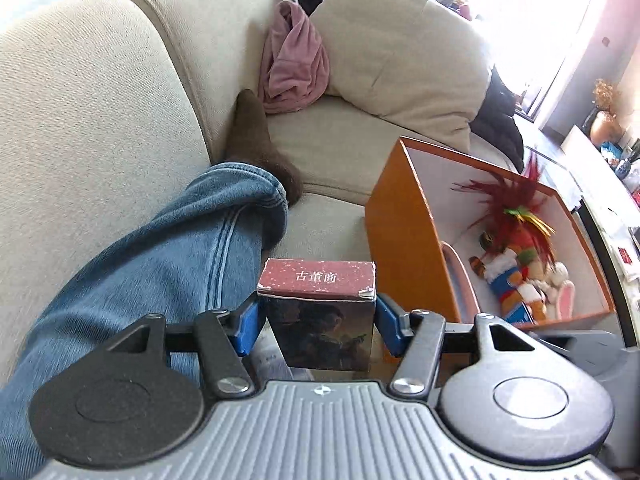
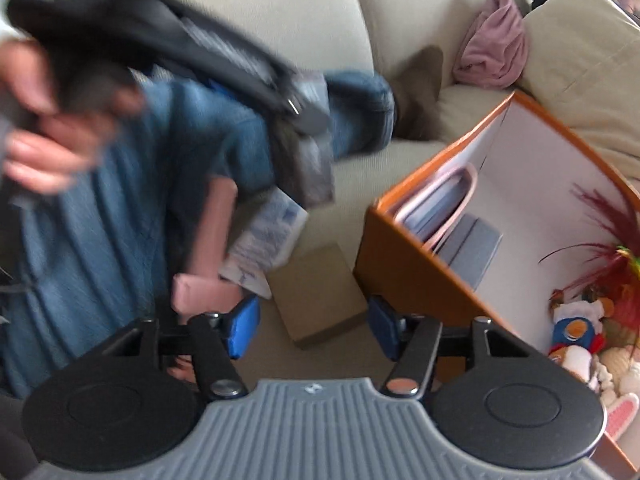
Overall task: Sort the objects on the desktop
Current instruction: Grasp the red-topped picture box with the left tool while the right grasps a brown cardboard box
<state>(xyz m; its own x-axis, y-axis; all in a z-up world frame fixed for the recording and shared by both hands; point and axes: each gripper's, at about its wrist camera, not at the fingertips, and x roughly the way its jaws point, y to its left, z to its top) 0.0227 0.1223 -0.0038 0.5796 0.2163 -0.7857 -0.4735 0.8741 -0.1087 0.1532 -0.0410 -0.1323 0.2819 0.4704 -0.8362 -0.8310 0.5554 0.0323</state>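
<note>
Gripped between the blue pads of the left tool (image 1: 316,320) is a small upright cardboard box with a dark red top bearing white characters and a dark painted picture on its front (image 1: 320,312); the pads press on its two sides, and the box stands held above the cream fabric sofa seat (image 1: 340,148). To the left of this tool lies a person's leg in blue jeans (image 1: 168,264) ending in a brown sock (image 1: 256,140). Beyond it, a crumpled pink cloth (image 1: 294,68) rests against a cream cushion (image 1: 404,64). Just to the right of the held box stands an open orange cardboard box with white inside walls (image 1: 404,224), with a red-feathered plush toy (image 1: 516,236) lying in it.

Released and spread wide, the right tool (image 2: 314,326) holds nothing; its blue pads touch no object. Straight ahead of its gap, on the sofa seat, lies a flat plain brown cardboard box (image 2: 318,292), apart from both pads. Left of that gap are two pink oblong blocks (image 2: 208,256) and a white printed paper packet (image 2: 264,240), blurred. Farther up on the left, a hand (image 2: 36,132) grips the dark left tool, much blurred. Right of the right tool, the orange box holds pink-edged folders (image 2: 440,204) and a grey flat box (image 2: 472,248) along its near wall.
</note>
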